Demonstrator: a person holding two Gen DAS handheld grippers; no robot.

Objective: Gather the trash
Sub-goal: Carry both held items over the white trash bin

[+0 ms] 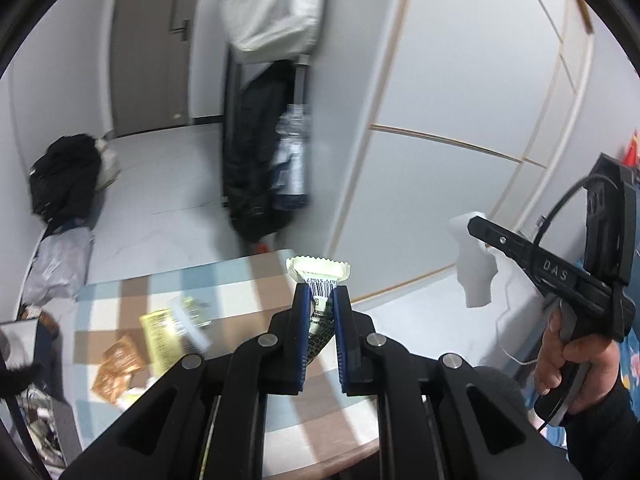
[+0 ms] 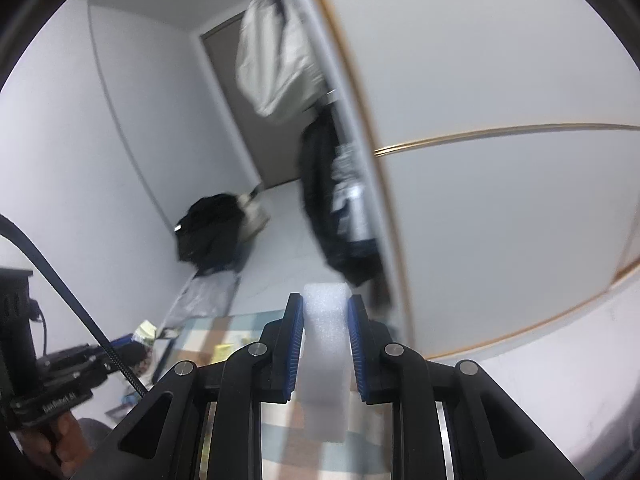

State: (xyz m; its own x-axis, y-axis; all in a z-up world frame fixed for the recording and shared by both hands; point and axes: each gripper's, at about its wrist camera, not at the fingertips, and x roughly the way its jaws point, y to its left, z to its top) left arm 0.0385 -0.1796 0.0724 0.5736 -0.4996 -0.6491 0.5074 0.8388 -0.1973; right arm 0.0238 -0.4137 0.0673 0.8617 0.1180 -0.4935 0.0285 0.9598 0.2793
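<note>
My left gripper (image 1: 320,294) is shut on a pale snack wrapper (image 1: 319,274) with a barcode and a zigzag top edge, held above the checked table (image 1: 248,280). My right gripper (image 2: 325,305) is shut on a white foam piece (image 2: 325,344), also lifted over the table; that foam piece (image 1: 474,258) and the right gripper show at the right of the left wrist view. On the table lie a yellow packet (image 1: 160,338), a clear wrapper (image 1: 192,316) and an orange-brown wrapper (image 1: 116,366).
A coat rack with a white bag (image 1: 276,4), a black garment (image 1: 256,152) and a bag of bottles (image 1: 294,156) stands beyond the table beside a white wardrobe (image 1: 440,80). A black backpack (image 1: 66,178) and grey bag (image 1: 60,264) lie on the floor at the left.
</note>
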